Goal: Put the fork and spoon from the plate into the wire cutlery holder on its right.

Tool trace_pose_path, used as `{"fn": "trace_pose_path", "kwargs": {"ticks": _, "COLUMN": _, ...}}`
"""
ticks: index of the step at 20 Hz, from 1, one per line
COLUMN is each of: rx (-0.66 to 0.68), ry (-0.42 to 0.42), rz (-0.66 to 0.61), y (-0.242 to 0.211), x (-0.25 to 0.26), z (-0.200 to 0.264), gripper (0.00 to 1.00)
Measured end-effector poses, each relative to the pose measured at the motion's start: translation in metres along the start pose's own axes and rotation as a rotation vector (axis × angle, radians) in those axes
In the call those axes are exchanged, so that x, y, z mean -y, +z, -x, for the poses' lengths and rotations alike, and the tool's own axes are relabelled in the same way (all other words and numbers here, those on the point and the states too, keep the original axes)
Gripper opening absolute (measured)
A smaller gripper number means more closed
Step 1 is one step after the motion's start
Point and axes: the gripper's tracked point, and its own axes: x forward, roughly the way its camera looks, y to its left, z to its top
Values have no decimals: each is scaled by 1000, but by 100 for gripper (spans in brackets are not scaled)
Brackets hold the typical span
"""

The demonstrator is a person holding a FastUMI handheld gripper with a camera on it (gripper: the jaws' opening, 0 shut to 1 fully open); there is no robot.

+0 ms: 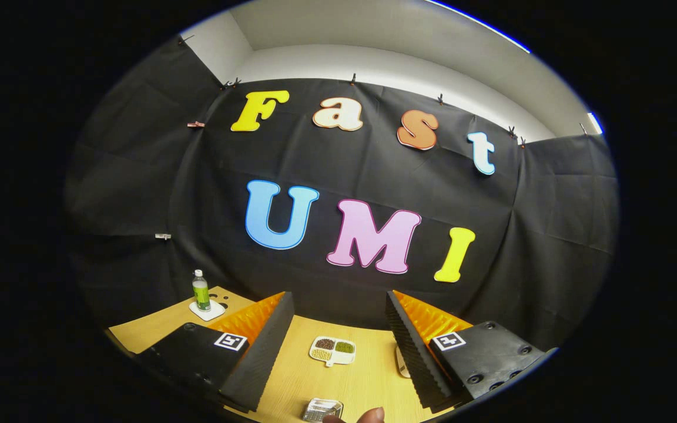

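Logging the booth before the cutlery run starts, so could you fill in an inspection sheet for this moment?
Surface: light wooden table, bare between the fingers.
Job's things: plate, fork, spoon and wire cutlery holder: nothing seen that I can identify as them.
Clutter: divided snack dish with three fillings just ahead of the fingers; green-labelled bottle on a white coaster beyond one finger; small shiny metal container near the fingers' base; a pale object partly hidden by the other finger, unclear.
Grippers: gripper open, fingers wide apart, holding nothing.
Cables: nothing seen.
Surroundings: black cloth wall clipped up, white walls above; a fingertip beside the metal container.
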Motion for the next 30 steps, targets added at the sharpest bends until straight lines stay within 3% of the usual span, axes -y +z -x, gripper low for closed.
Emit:
{"fn": "trace_pose_path", "kwargs": {"ticks": 6, "rx": -65, "ry": -5, "rz": -20, "y": -14, "x": -1, "z": 10, "gripper": 98}}
{"fn": "trace_pose_path", "kwargs": {"ticks": 10, "rx": -142, "ry": 47, "rz": -58, "y": -35, "x": -25, "z": 13, "gripper": 98}}
{"fn": "trace_pose_path", "kwargs": {"ticks": 19, "rx": -403, "ry": 213, "rz": -169, "y": -116, "x": -130, "z": 18, "gripper": 98}}
{"fn": "trace_pose_path", "kwargs": {"ticks": 30, "rx": -707, "ry": 350, "rz": -91, "y": -245, "x": -226, "z": 27, "gripper": 97}}
